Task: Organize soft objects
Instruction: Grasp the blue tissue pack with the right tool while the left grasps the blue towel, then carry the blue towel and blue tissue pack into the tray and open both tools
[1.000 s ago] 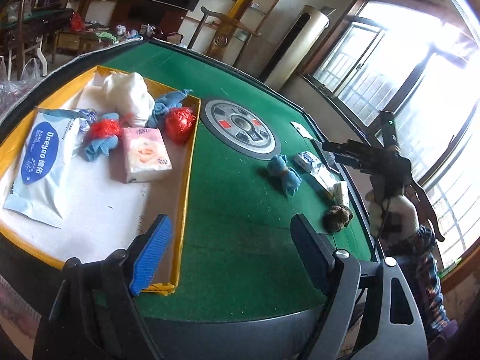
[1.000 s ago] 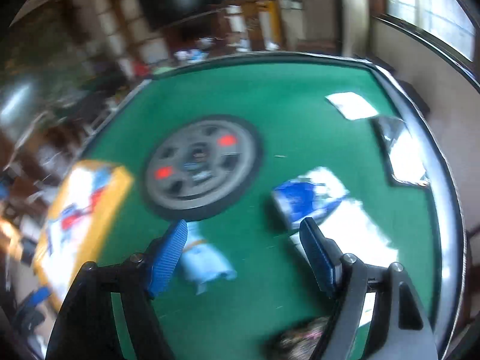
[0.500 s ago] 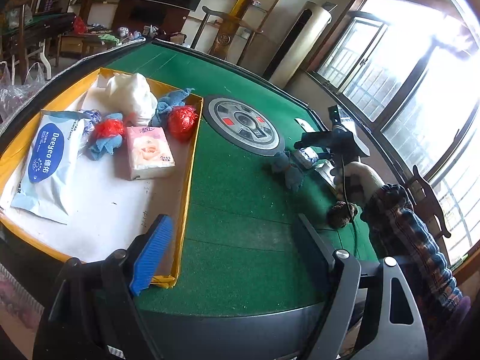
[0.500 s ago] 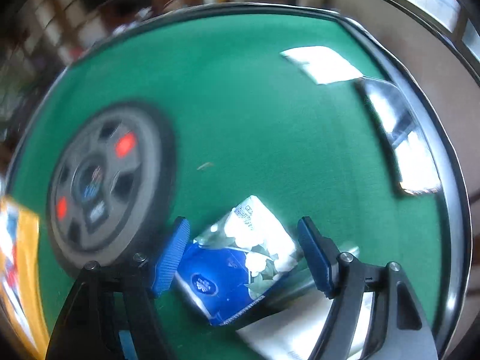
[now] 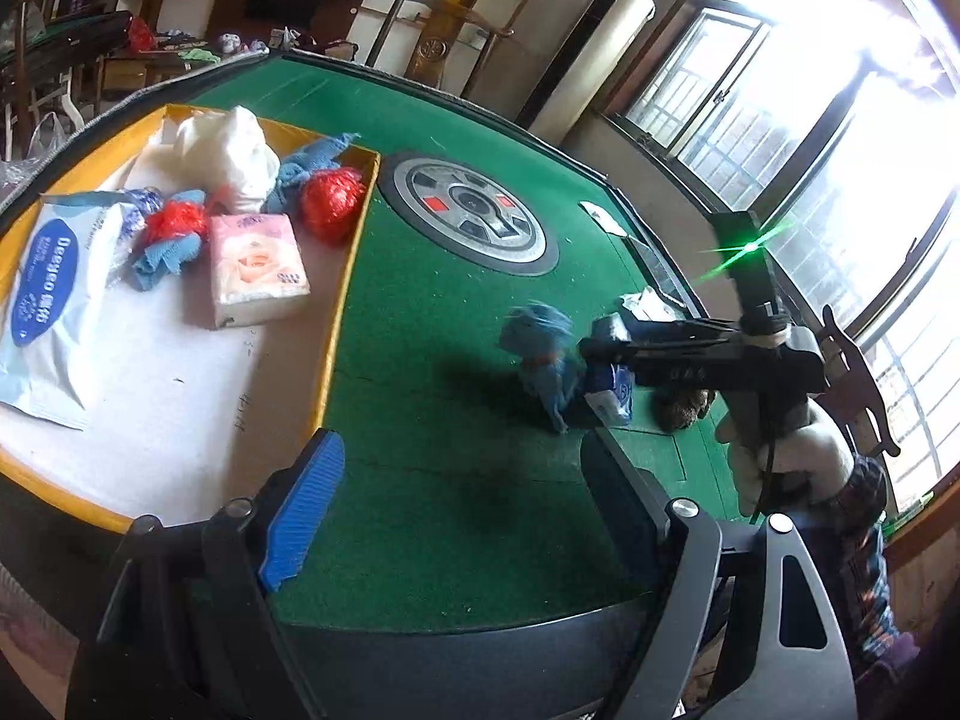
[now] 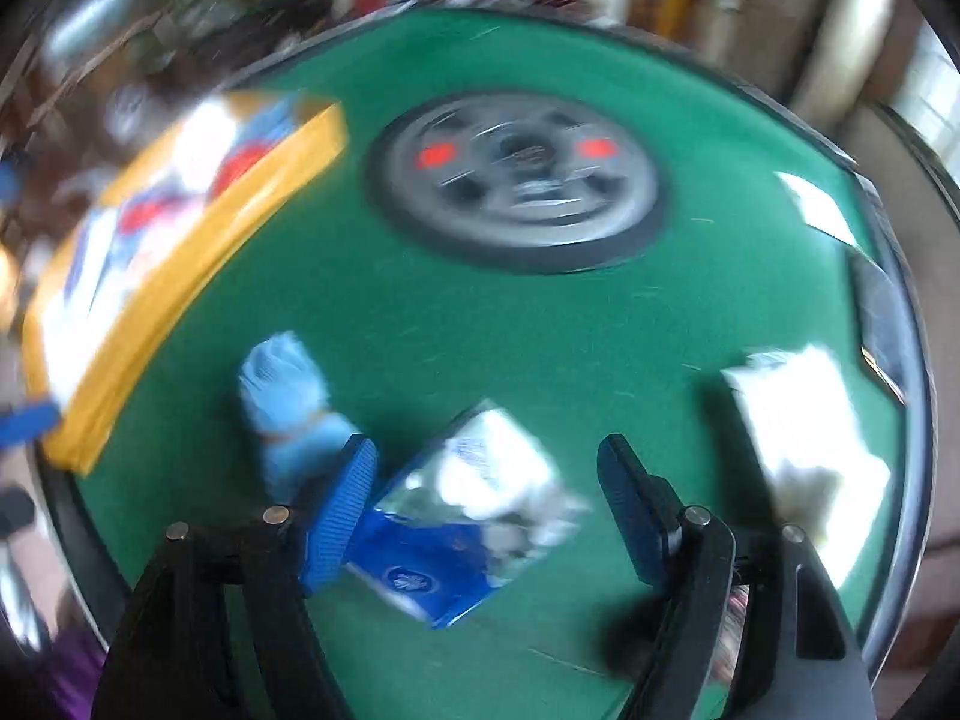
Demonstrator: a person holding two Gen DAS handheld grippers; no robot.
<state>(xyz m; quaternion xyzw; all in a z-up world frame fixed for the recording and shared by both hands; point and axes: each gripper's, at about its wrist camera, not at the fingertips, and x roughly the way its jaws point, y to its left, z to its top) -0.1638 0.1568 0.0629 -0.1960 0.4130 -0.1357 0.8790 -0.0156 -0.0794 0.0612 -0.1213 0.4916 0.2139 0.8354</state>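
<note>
The right gripper straddles a blue-and-white tissue packet on the green table. Its jaws are opening: the packet lies between the 2 fingers, and the blue pad of the left finger sits at the packet's edge, though motion blur hides whether it touches. The right finger stands clear of the packet. In the left wrist view the right gripper reaches in from the table's right edge, held by a white-gloved hand with a plaid sleeve.

A light blue cloth lies just beside the packet, on the side toward the yellow tray. A brown fuzzy clump sits near the right edge, behind the gripper. A white packet lies toward the right edge, apart from the gripper.

The left gripper hovers over the near edge of the table with its jaws released and nothing between them.

The tray occupies the table's left side. It holds a wet-wipes pack, a pink tissue pack, a white bundle, 2 red balls and several blue cloths. A round grey dial marks the table's centre.
</note>
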